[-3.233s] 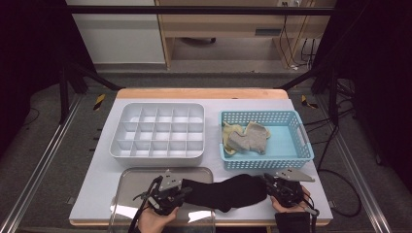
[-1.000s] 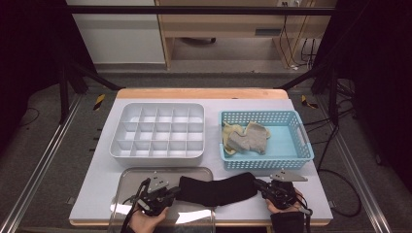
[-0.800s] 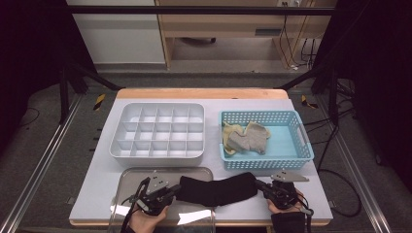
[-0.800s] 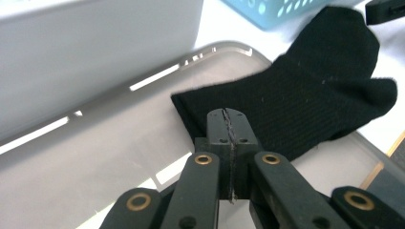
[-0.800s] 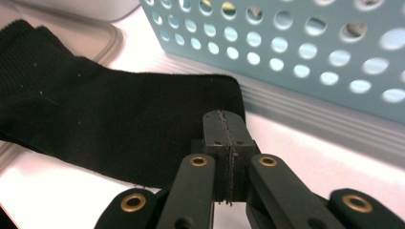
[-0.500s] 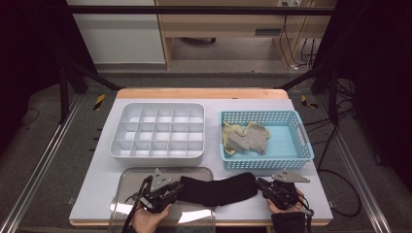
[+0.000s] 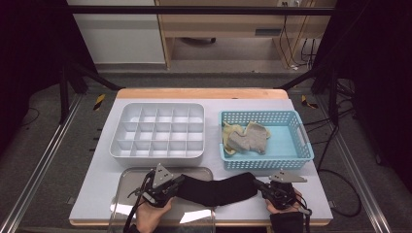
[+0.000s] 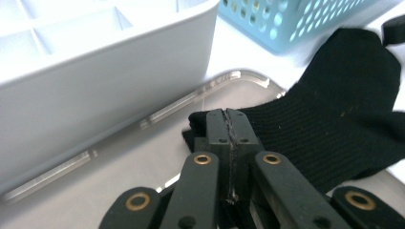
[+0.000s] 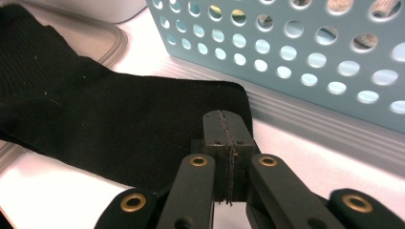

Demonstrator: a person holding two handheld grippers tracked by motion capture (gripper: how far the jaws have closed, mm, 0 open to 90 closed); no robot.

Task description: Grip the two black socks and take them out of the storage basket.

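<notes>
- Black sock: lies stretched left to right along the near edge of the white table, its left end over the clear tray and its right end on the bare tabletop, just near of the blue basket.
- Left gripper: held in the person's left hand at the near left. In the left gripper view the two black jaws are pressed together, having just opened and closed again, with the sock's left end at their tips. Cloth shows on both sides of the tips, so they appear to pinch the edge of the fabric, though the seam between them hides how much.
- Right gripper: held in the person's right hand at the near right. In the right gripper view its jaws are likewise pressed together after a brief opening and closing, their tips set on the sock's right end, seemingly nipping the cloth at its near edge.
- Clear tray: a shallow transparent tray at the near left, under the left gripper.
- White compartment box: a divided organiser at the far left of the table, just beyond the tray.
- Blue basket: perforated, at the far right, beside the compartment box. It holds a grey sock lying on a yellowish cloth.
</notes>
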